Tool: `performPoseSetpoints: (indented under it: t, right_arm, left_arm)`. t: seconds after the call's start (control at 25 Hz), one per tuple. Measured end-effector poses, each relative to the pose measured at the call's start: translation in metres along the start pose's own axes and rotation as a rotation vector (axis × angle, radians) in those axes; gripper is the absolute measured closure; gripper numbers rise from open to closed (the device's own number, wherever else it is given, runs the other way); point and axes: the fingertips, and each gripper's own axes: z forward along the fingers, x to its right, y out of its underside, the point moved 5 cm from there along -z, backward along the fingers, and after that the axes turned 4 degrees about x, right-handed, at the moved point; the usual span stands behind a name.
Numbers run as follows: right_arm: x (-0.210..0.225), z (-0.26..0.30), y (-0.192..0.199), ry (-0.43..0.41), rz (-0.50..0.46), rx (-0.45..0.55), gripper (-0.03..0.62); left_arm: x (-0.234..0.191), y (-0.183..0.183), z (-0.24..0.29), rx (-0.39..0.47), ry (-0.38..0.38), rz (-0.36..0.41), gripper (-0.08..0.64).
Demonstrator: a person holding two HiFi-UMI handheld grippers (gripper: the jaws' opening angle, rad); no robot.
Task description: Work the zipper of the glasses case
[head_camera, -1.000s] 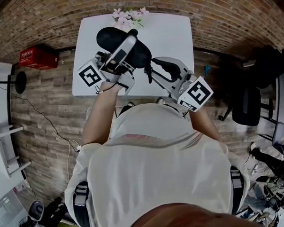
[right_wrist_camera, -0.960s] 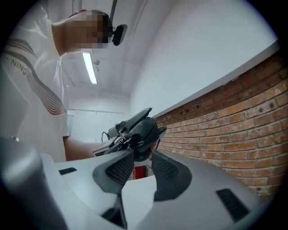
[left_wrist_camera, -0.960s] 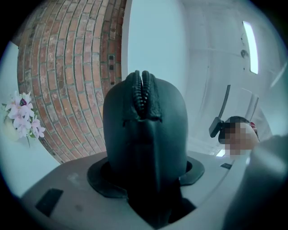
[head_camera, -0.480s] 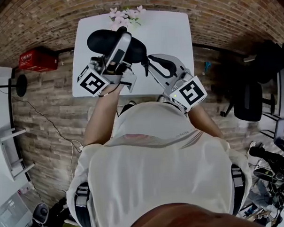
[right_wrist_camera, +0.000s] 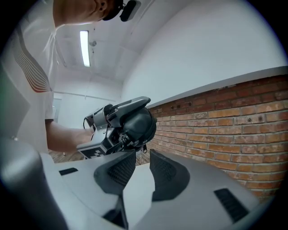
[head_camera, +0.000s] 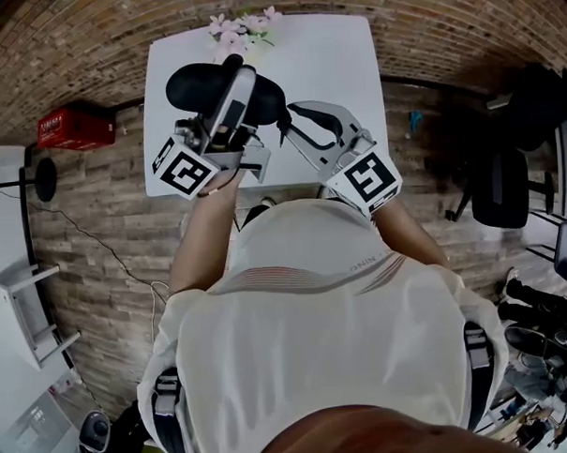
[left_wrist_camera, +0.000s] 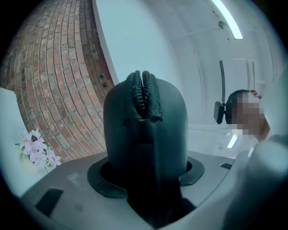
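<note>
Soft, even light fell from ceiling strip lights (left_wrist_camera: 227, 19), colours were cool and muted, the white table (head_camera: 347, 68) glowed bright with only faint shadows, fisheye bending curved every edge into black corners, and the close glasses case (left_wrist_camera: 144, 134) looked dark and slightly soft.

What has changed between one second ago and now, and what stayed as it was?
The left gripper rolled slightly, with the glasses case clamped in it throughout. The jaws of the right gripper have just been opening; nothing is between them, and the zipper pull hangs just beyond their tips. Both hands stayed in about the same place above the table.
</note>
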Motion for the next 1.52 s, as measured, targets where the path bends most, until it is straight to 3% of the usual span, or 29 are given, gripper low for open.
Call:
performPoseSetpoints:
  t: [0.2,0.32,0.72,0.96,1.24,1.52]
  right_arm:
    - [0.005,0.000,-0.001,0.042,-0.006,-0.016,0.478]
    - [0.004,0.002,0.000,0.050,-0.021,-0.034,0.538]
    - [0.006,0.000,-0.001,0.067,-0.076,-0.029,0.541]
    - [0.009,-0.003,0.001,0.082,-0.078,-0.054,0.541]
    - [0.013,-0.004,0.004,0.095,-0.090,-0.088,0.541]
    - [0.012,-0.005,0.005,0.096,-0.091,-0.104,0.541]
  left_arm:
    - [-0.002,0.003,-0.001,-0.008,-0.026,0.014,0.293]
    - [-0.003,0.003,-0.001,0.004,-0.032,-0.003,0.293]
    - [-0.006,0.005,-0.002,0.002,-0.026,-0.026,0.295]
    - [-0.004,0.008,0.000,-0.022,-0.017,0.016,0.298]
    - [0.004,0.012,0.004,-0.102,0.001,0.132,0.298]
    - [0.001,0.017,0.001,-0.167,0.005,0.097,0.298]
